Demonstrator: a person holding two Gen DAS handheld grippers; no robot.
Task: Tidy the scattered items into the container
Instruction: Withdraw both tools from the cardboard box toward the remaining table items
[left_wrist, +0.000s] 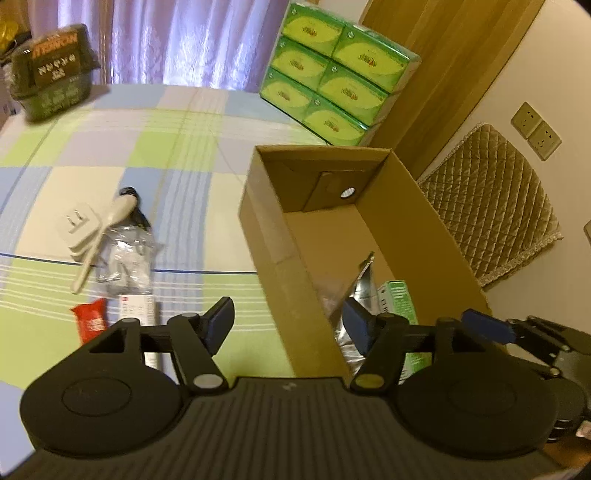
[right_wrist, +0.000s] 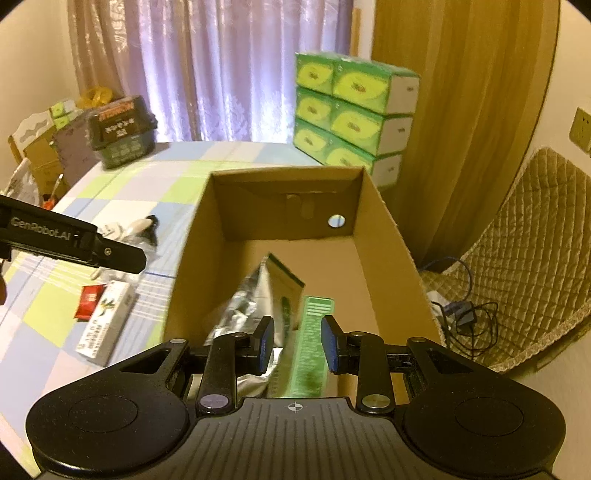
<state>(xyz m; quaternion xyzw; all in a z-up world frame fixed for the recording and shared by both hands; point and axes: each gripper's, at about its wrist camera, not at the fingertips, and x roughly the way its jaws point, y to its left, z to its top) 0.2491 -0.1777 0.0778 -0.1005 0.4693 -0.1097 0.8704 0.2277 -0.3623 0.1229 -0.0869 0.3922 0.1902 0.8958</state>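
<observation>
Cardboard box (right_wrist: 384, 236) stands open-topped at the 3 o'clock edge of the checked bedcover (left_wrist: 110, 147), so loose items can be dropped straight in; a silver foil pouch (right_wrist: 251, 295) and a green packet (right_wrist: 314, 332) already lie inside. Right gripper (right_wrist: 297, 341) hangs over the box interior with its jaws parted and nothing between them. Left gripper (left_wrist: 288, 325) is spread wide and empty astride the near box wall, while the white spoon (left_wrist: 107, 232), clear bag (left_wrist: 129, 254), red sachet (left_wrist: 90, 323) and white carton (right_wrist: 105, 321) lie on the cover toward 9 o'clock, outside the box.
</observation>
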